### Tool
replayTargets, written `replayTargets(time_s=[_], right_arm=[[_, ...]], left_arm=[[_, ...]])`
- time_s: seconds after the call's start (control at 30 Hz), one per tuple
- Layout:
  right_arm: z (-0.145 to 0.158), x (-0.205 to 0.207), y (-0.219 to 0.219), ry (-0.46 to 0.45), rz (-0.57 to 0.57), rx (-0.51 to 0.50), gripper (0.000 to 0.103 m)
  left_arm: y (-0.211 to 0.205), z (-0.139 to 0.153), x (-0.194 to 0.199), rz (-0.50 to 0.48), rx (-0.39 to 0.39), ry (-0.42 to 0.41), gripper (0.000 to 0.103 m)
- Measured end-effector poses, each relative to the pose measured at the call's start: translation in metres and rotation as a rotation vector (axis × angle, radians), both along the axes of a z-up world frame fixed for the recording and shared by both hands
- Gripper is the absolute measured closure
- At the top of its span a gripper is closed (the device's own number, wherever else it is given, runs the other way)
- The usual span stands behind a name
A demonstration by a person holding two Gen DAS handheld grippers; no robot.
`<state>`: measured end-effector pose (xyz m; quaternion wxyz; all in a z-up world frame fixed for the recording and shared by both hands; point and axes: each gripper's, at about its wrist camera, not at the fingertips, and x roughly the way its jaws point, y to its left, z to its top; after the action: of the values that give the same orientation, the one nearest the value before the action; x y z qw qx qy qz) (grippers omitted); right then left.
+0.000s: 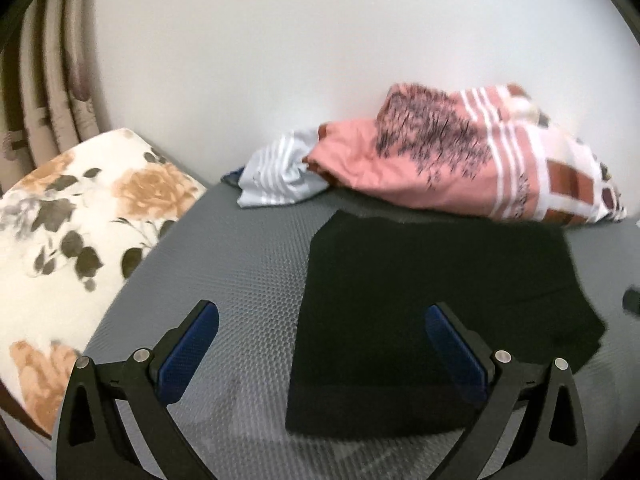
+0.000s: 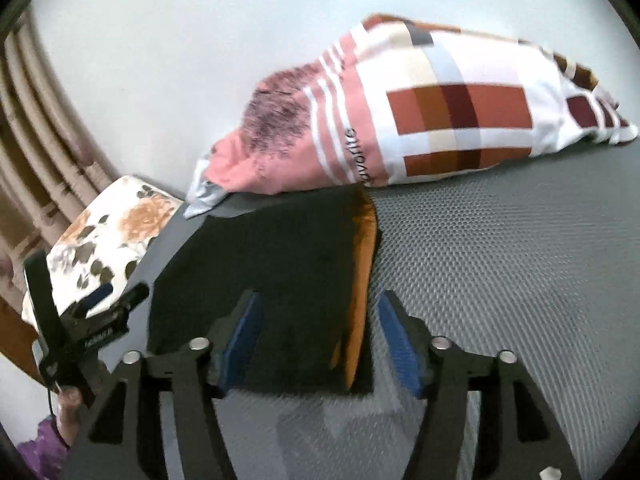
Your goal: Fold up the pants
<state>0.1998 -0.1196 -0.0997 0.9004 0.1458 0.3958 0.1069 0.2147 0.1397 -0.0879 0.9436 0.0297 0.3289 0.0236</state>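
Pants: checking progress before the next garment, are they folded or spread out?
Folded: the black pants lie as a compact rectangle on the grey mat, layered edges showing.

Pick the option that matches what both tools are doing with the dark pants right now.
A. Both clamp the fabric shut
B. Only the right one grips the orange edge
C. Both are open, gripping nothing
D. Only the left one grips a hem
C: the left tool and right tool both stand spread open over the folded dark pants, with no fabric pinched.
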Motion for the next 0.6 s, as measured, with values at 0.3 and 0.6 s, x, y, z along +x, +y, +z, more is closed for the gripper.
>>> replayTargets(time_s=[0.3, 0.6], right_arm=[[0.048, -0.084, 0.027, -0.11, 0.023, -0.09, 0.022], [0.099, -0.137, 0.039, -0.215, 0.012, -0.105, 0.011]], left_arm=[[-0.01, 0.061, -0.068, 0.055, -0.03, -0.142, 0.0], [-0.027, 0.099, -0.134, 0.05, 0.02, -0.212, 0.0]])
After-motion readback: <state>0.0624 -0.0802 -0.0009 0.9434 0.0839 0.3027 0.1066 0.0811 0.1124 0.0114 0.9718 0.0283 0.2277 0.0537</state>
